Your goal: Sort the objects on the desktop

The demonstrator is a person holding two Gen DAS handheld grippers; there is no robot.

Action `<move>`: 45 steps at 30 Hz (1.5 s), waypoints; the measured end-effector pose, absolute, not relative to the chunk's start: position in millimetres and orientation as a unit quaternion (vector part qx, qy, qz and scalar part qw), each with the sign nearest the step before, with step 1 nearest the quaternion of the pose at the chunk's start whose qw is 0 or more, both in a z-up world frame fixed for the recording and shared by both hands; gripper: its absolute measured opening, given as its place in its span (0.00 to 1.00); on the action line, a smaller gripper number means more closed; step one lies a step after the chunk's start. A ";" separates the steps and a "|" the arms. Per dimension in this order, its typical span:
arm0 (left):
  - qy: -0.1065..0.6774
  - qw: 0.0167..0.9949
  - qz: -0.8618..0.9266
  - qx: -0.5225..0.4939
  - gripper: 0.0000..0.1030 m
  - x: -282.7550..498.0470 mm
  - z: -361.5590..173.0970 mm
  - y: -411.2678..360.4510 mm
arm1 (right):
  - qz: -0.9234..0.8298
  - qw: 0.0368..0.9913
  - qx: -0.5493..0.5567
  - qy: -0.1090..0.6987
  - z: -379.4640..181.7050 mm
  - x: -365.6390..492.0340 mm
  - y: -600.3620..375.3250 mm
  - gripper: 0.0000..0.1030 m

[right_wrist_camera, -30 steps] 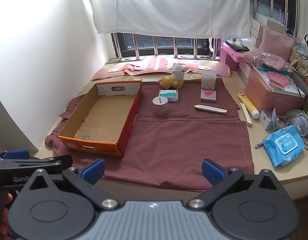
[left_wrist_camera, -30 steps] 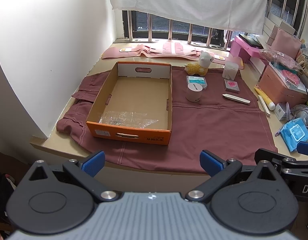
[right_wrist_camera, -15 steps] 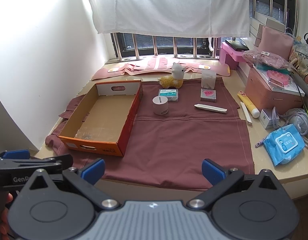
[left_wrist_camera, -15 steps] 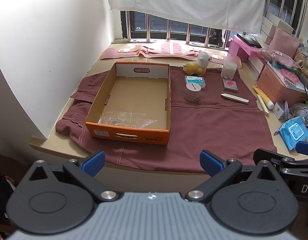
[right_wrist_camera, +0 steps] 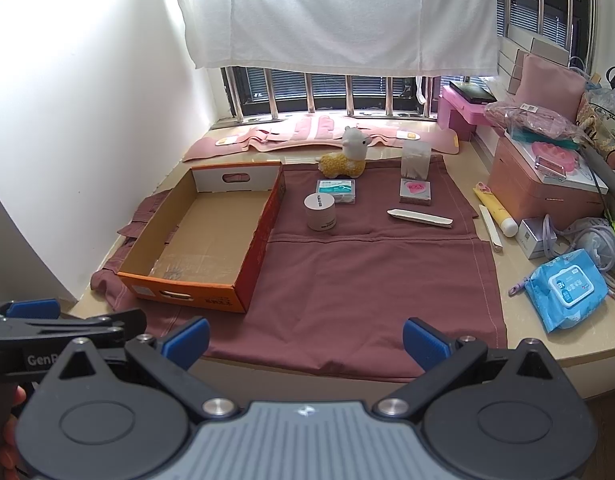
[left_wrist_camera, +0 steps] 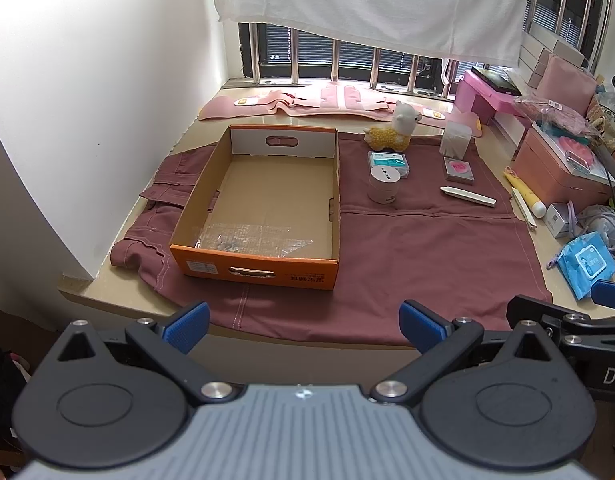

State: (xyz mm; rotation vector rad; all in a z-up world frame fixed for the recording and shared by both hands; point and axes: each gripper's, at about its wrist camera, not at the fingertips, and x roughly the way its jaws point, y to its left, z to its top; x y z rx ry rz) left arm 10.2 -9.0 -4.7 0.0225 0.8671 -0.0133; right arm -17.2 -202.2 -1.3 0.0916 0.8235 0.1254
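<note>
- Left gripper (left_wrist_camera: 303, 326) hangs off the desk's near edge, blue pads wide apart, holding nothing.
- Right gripper (right_wrist_camera: 305, 338) likewise spread wide, bare.
- Box (left_wrist_camera: 263, 204) sits on the cloth (left_wrist_camera: 419, 256), long axis running away from the camera.
- Jar (right_wrist_camera: 320, 212) stands upright right of the box.
- File (right_wrist_camera: 419, 218) lies crosswise, point leftward.

Left wrist: off the desk's near edge, facing the window.
Right wrist: alongside, further right.
Shared: cardboard box (left_wrist_camera: 263, 204) (right_wrist_camera: 211, 236), cloth (left_wrist_camera: 419, 256) (right_wrist_camera: 371, 272).
</note>
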 end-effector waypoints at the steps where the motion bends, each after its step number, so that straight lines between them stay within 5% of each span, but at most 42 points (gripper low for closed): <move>1: 0.420 0.907 -0.007 0.011 1.00 10.1 -4.8 -9.0 | 0.061 0.913 0.045 0.400 -1.3 -17.2 -202.2 1.00; 45: 0.415 0.909 -0.033 0.020 1.00 20.9 -8.0 -0.4 | 0.052 0.916 0.031 0.396 -2.3 -12.0 -192.9 1.00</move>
